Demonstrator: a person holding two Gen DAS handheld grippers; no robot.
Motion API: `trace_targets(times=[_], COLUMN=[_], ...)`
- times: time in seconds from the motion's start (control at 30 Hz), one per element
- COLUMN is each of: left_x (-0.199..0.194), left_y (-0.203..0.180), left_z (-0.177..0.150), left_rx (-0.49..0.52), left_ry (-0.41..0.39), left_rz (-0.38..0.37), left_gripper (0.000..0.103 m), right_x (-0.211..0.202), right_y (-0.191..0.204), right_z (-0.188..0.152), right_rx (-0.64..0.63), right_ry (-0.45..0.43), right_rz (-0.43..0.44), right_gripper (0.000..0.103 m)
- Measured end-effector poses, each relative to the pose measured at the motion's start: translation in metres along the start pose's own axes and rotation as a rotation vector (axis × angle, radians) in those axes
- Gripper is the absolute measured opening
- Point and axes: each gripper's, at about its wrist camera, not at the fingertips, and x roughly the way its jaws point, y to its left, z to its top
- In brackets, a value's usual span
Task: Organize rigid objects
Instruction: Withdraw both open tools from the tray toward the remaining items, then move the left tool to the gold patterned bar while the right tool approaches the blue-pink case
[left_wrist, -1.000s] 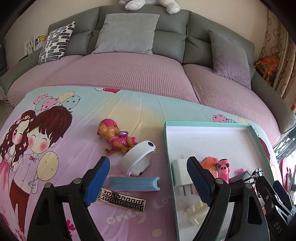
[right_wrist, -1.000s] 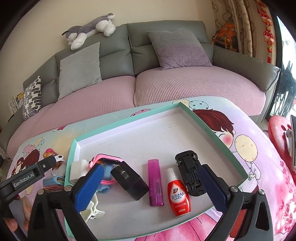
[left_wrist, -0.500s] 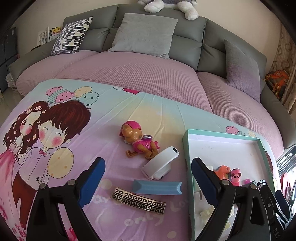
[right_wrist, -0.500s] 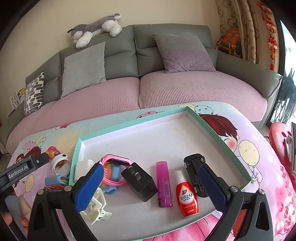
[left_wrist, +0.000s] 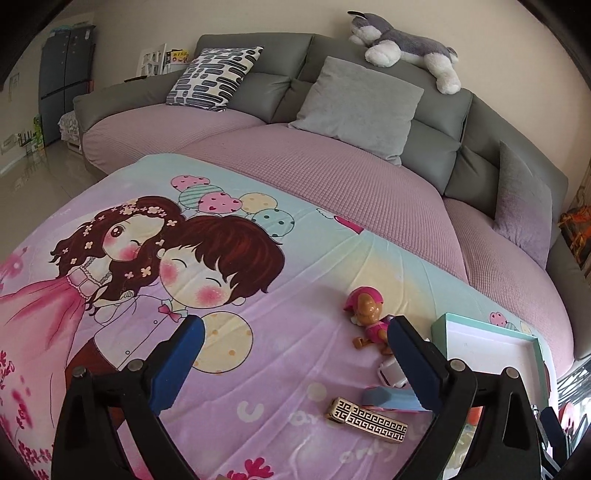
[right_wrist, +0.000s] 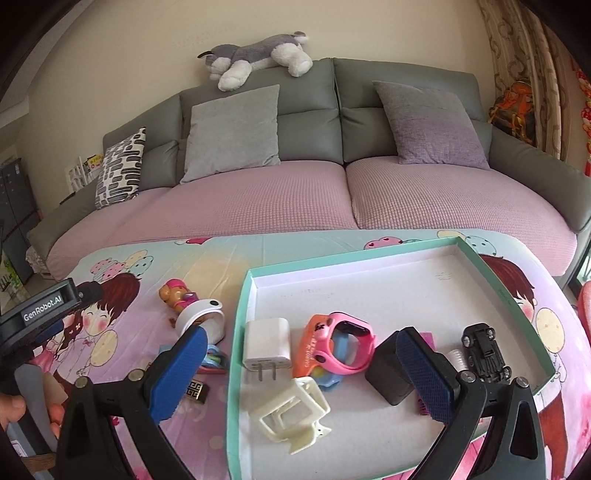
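A shallow tray (right_wrist: 240, 332) with a mint-green rim sits on a cartoon-printed cloth (left_wrist: 258, 369) covering a table, in front of a grey and pink sofa (right_wrist: 332, 192). Inside the tray lie a white plug adapter (right_wrist: 267, 343), a pink watch (right_wrist: 347, 347), a cream plastic frame (right_wrist: 291, 410), a black block (right_wrist: 388, 369) and a black toy car (right_wrist: 485, 350).

Four things are not yet in the tray and lie on the cloth just to its left: a pink toy puppy (left_wrist: 365, 314), a white wristband (right_wrist: 201, 317), a blue bar (left_wrist: 388, 398) and a gold patterned bar (left_wrist: 367, 424). The blue bar is partly hidden by a finger in both views, so its exact shape is hard to tell.

The left gripper (left_wrist: 295, 362) has just been opening and its jaws now stand wide apart with nothing between them. Over the past second its view has swung away from the tray toward the open cloth, so the loose items now sit at its right edge, not between its fingers. The right gripper (right_wrist: 306, 373) hangs over the tray's near edge, jaws apart and empty; it has drifted left, bringing the loose items into its view.

This looks like a pause between pickups: one item appears delivered, and the four loose things remain to be collected.
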Motion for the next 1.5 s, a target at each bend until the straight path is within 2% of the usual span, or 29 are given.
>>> trace_targets(times=[0.27, 0.5, 0.67, 0.9, 1.2, 1.5], left_x=[-0.003, 0.007, 0.019, 0.035, 0.048, 0.051], left_y=[0.026, 0.038, 0.03, 0.016, -0.007, -0.014], left_z=[0.001, -0.001, -0.009, -0.027, -0.047, -0.052], left_rx=[-0.044, -0.043, 0.018, 0.113, 0.227, 0.243], left_ry=[-0.02, 0.014, 0.086, 0.193, 0.265, 0.288], left_rz=[0.013, 0.024, 0.003, -0.011, -0.046, -0.048], left_gripper=[0.099, 0.099, 0.099, 0.099, 0.099, 0.099], right_x=[0.017, 0.03, 0.033, 0.029, 0.037, 0.034], right_y=[0.019, 0.028, 0.035, 0.024, 0.027, 0.032], right_z=[-0.008, -0.014, -0.016, -0.012, -0.004, -0.004], right_rx=[-0.005, -0.002, -0.005, 0.045, 0.04, 0.011], right_ry=[0.047, 0.1, 0.109, 0.098, 0.137, 0.118], right_rz=[0.074, 0.088, 0.097, 0.096, 0.06, 0.055], right_gripper=[0.103, 0.103, 0.103, 0.103, 0.103, 0.103])
